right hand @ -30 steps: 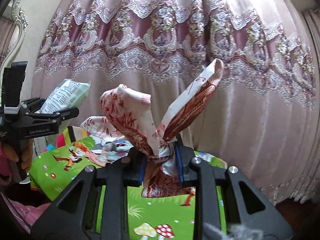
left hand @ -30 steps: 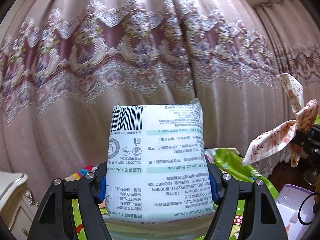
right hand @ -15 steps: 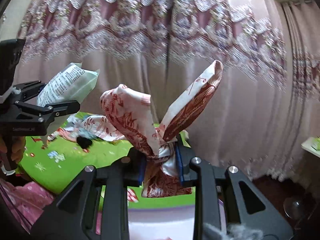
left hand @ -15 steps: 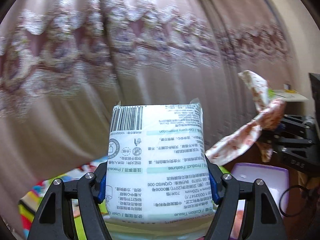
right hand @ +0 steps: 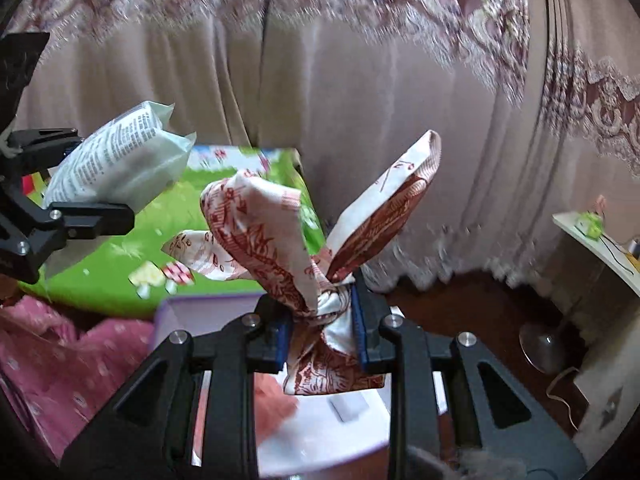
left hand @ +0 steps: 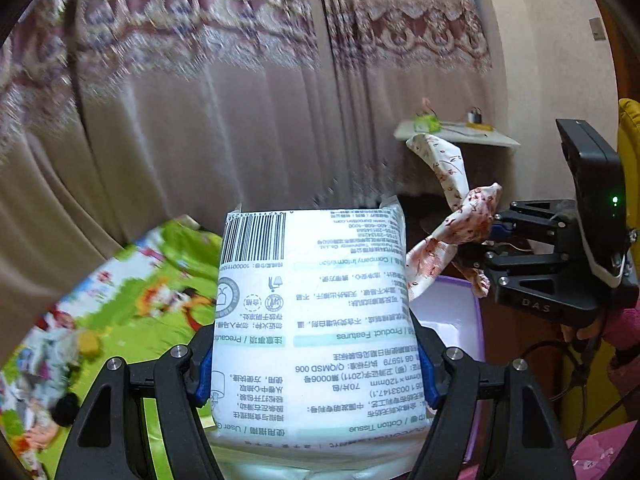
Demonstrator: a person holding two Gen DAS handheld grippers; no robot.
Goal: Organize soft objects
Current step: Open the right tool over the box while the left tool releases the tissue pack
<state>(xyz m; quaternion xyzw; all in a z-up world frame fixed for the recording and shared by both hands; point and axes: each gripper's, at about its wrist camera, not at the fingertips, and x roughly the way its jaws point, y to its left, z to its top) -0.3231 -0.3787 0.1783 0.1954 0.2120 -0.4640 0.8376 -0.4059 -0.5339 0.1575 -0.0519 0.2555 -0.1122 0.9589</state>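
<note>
A white cotton tissue pack (left hand: 312, 320) with a barcode and printed text stands upright between the pads of my left gripper (left hand: 316, 368), which is shut on it. In the right wrist view the same pack (right hand: 116, 168) and left gripper (right hand: 60, 216) show at the left edge. My right gripper (right hand: 320, 336) is shut on a knotted red-and-white patterned cloth (right hand: 260, 240), whose loose ends stick up. From the left wrist view the cloth (left hand: 452, 232) and right gripper (left hand: 486, 252) sit to the right. Both are held in the air over a purple-rimmed box (right hand: 200, 308).
The purple box (left hand: 460, 312) has a white inside with something pink (right hand: 276, 404) in it. A green cartoon play mat (left hand: 132, 300) lies left, pink fabric (right hand: 60, 360) in front. Pink curtains hang behind. A white side table (left hand: 456, 132) stands right, over dark floor.
Both views have swung to the right and tilted down, bringing the purple box and side table into sight. The pack and the cloth stay gripped as before.
</note>
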